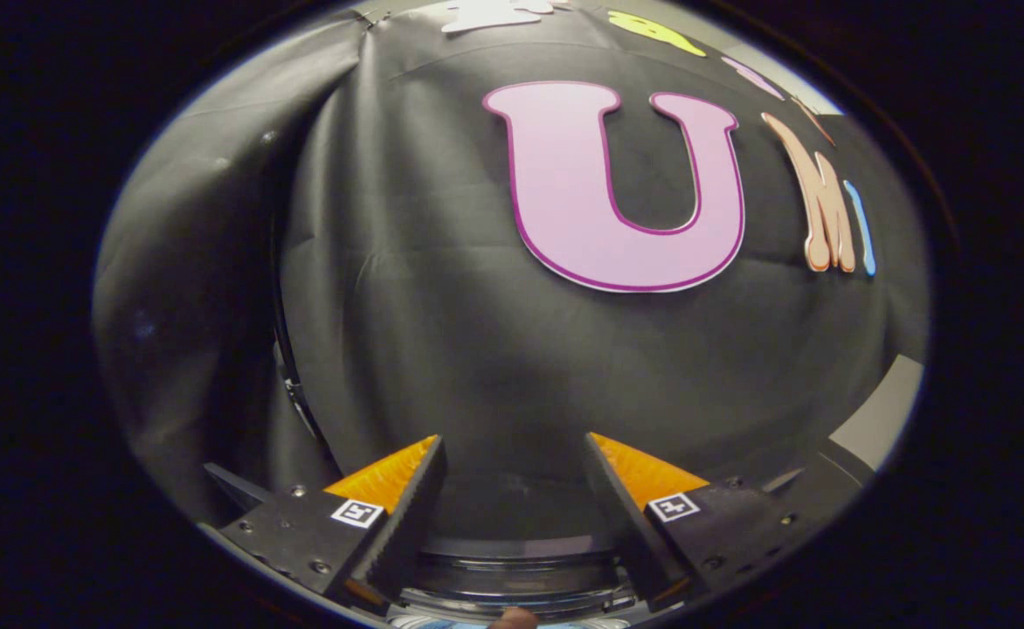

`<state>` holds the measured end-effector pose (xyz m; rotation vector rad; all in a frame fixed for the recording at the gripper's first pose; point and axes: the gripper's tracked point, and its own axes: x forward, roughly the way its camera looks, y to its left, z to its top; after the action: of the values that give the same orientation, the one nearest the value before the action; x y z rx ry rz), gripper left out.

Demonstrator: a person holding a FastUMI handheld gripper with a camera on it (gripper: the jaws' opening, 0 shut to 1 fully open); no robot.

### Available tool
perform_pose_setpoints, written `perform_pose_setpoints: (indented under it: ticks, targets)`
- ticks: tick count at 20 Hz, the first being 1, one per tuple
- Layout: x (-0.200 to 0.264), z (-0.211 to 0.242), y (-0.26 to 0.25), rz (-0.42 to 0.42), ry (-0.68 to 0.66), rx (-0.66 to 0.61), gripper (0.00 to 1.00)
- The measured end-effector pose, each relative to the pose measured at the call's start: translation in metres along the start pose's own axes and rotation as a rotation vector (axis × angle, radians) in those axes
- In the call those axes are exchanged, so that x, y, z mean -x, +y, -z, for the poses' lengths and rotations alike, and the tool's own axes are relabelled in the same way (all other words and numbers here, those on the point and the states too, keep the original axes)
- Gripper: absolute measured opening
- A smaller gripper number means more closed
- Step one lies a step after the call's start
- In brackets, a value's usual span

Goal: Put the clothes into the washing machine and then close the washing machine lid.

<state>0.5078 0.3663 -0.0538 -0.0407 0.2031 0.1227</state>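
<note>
- Here, the gripper point(512, 489) points at the booth's black cloth wall point(442, 306), its fingers point(407, 515) spread wide apart with nothing between them.
- Just below the fingers, a dark round rim, likely the washing machine point(512, 577), curves past.

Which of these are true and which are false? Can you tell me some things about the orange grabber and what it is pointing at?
1. The hand-held gripper is open. True.
2. A shirt is squeezed between its fingers. False: nothing lies between them.
3. The fingers have orange parts. True.
4. The gripper faces a white wall. False: a black cloth wall stands beyond the fingers.
5. A dark round rim shows low between the fingers. True.
</note>
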Motion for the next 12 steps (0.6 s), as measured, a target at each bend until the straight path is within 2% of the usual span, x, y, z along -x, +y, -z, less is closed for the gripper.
perform_pose_setpoints:
  ticks: [12]
  targets:
    - [0.032,0.002,-0.005,0.027,0.003,0.014,0.94]
